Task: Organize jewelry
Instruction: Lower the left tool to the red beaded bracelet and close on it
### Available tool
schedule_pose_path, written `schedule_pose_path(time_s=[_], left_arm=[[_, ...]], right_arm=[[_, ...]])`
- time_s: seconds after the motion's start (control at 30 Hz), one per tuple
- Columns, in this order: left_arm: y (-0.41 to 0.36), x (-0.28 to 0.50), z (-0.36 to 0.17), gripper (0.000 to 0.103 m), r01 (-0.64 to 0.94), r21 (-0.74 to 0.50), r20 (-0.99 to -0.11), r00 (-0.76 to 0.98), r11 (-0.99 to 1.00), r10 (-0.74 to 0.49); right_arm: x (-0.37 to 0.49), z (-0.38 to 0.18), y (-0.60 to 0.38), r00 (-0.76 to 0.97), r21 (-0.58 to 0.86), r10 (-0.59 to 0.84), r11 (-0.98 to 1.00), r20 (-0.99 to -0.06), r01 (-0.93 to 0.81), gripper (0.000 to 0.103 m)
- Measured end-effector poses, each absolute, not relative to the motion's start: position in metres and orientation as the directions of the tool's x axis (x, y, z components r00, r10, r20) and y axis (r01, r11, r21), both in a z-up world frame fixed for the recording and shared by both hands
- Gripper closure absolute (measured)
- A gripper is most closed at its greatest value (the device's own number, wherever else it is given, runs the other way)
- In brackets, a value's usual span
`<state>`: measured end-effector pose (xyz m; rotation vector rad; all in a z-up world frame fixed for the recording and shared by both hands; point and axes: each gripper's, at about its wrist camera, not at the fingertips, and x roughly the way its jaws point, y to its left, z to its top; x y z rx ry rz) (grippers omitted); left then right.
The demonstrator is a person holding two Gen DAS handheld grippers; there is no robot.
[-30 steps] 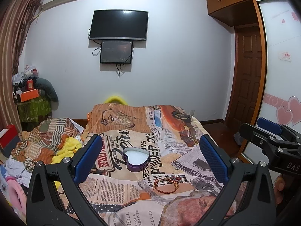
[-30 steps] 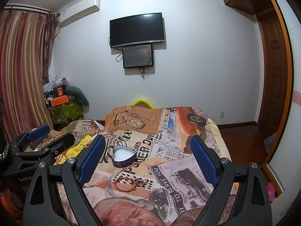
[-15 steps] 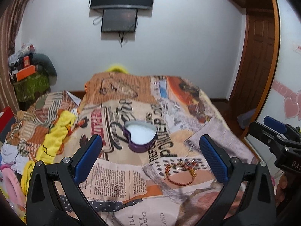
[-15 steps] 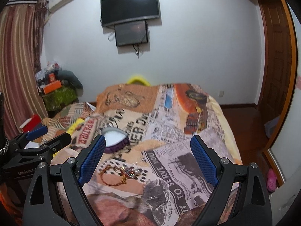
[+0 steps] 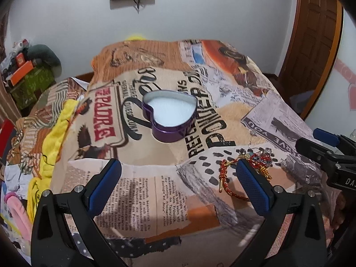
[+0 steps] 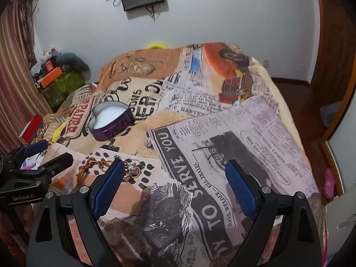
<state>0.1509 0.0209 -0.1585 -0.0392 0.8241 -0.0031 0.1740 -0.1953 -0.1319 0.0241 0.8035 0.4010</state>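
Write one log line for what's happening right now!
left tool: open, empty | right tool: open, empty | jewelry pile: on bedspread | heart tin: open, nothing inside

One purple heart-shaped tin (image 5: 170,116); one red-and-gold bracelet (image 5: 224,178); two wide-open grippers; one patterned bedspread (image 6: 233,133)

Bed (image 5: 169,200) covered with a newspaper-print blanket, a few bits laid out on it

A purple heart-shaped tin (image 5: 170,118), lid off and white inside, is sat mid-bed. A red and gold bracelet (image 5: 224,178) and a tangle of small jewelry (image 5: 260,155) are spread nearer the front, well apart from it.
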Motion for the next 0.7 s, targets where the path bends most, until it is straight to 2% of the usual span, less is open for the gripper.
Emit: schedule_pose_path(time_s=[0.07, 0.13, 0.27, 0.33, 0.37, 0.43, 0.5, 0.57, 0.7], left_arm=[[0.018, 0.155, -0.16, 0.003, 0.011, -0.053, -0.745, 0.665, 0.999, -0.047], [0.012, 0.158, -0.16, 0.011, 0.027, -0.057, -0.755, 0.653, 0.998, -0.061], [0.005, 0.161, -0.163, 0.022, 0.07, -0.085, -0.774, 0.624, 0.994, -0.11], [0.002, 0.161, -0.165, 0.033, 0.085, -0.099, -0.778, 0.615, 0.991, -0.131], [0.0, 0.162, -0.167, 0.035, 0.102, -0.109, -0.783, 0.604, 0.989, -0.148], [-0.003, 0.162, -0.17, 0.049, 0.118, -0.117, -0.79, 0.591, 0.986, -0.165], [-0.004, 0.163, -0.173, 0.056, 0.128, -0.135, -0.798, 0.574, 0.983, -0.184], [-0.002, 0.163, -0.175, 0.058, 0.13, -0.147, -0.797, 0.572, 0.981, -0.195], [0.005, 0.163, -0.172, 0.072, 0.128, -0.169, -0.788, 0.579, 0.977, -0.212]], right_arm=[[0.176, -0.132, -0.194, 0.614, 0.167, 0.369, 0.918, -0.698, -0.361, 0.014], [0.178, -0.133, -0.191, 0.604, 0.162, 0.382, 0.908, -0.7, -0.386, 0.018], [0.186, -0.138, -0.182, 0.554, 0.178, 0.42, 0.882, -0.719, -0.437, 0.035], [0.189, -0.14, -0.18, 0.525, 0.196, 0.441, 0.868, -0.728, -0.457, 0.046], [0.19, -0.141, -0.179, 0.511, 0.207, 0.452, 0.86, -0.731, -0.466, 0.049], [0.191, -0.143, -0.176, 0.489, 0.219, 0.468, 0.848, -0.736, -0.482, 0.055], [0.191, -0.144, -0.171, 0.468, 0.231, 0.484, 0.835, -0.739, -0.5, 0.062], [0.191, -0.144, -0.167, 0.452, 0.236, 0.496, 0.823, -0.741, -0.517, 0.066], [0.192, -0.144, -0.159, 0.431, 0.236, 0.507, 0.807, -0.746, -0.542, 0.078]])
